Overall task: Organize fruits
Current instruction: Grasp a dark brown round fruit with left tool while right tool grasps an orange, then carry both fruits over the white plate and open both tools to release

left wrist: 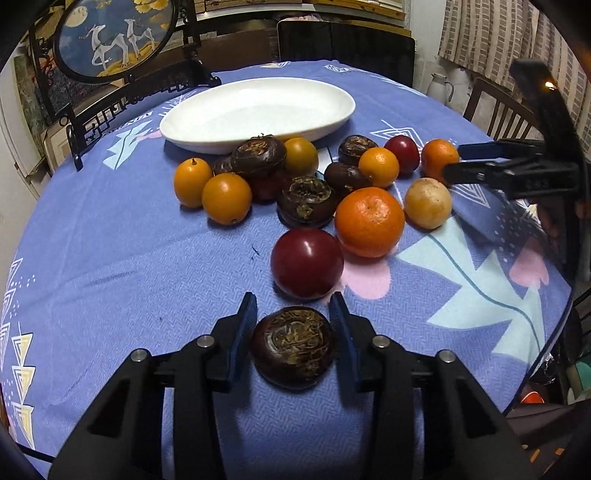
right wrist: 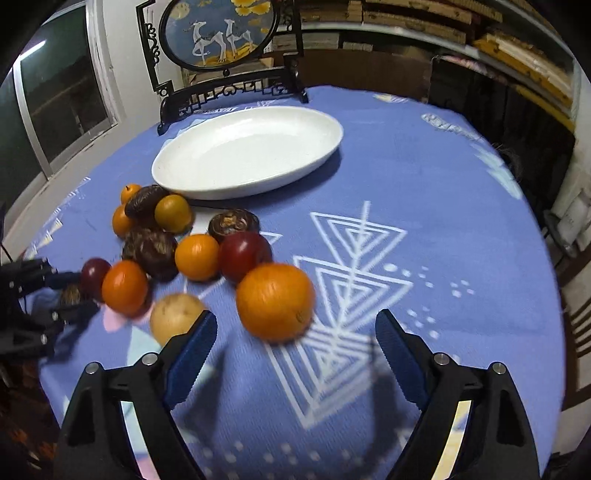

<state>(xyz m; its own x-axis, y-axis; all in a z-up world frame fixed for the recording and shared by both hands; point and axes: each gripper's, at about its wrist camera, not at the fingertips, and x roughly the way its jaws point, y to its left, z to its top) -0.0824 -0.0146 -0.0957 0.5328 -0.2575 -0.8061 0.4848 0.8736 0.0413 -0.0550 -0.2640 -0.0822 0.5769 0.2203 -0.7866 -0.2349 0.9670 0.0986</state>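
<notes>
Closest to the lens, left tongs [left wrist: 293, 301] clamped on a dark brown water chestnut [left wrist: 293, 347], one blue pad against each flank, chestnut resting on the blue patterned cloth of the tabletop [left wrist: 129, 277] toward its near edge. Just beyond the tips, a red plum [left wrist: 306, 262], apart from the pads. Further in, a loose heap: a large mandarin [left wrist: 369, 221], a pale yellow fruit [left wrist: 428, 203], more water chestnuts, small orange fruits. White oval dish [left wrist: 192, 138] past the heap, toward the far edge, nothing in it.

Right tongs [right wrist: 295, 313] spread wide, gripping nothing; a blurred orange mandarin [right wrist: 275, 301] just ahead of the tips and roughly centred between them, untouched.

Only from the left wrist: right tongs side-on near the right edge, tips flanking that mandarin; a striped curtain and a white jug behind. Only from the right wrist: a window [right wrist: 62, 92] at left, the left tongs small at the left edge with their chestnut mostly hidden. Round deer-painted screen [right wrist: 219, 29] at the far edge, in both views.
</notes>
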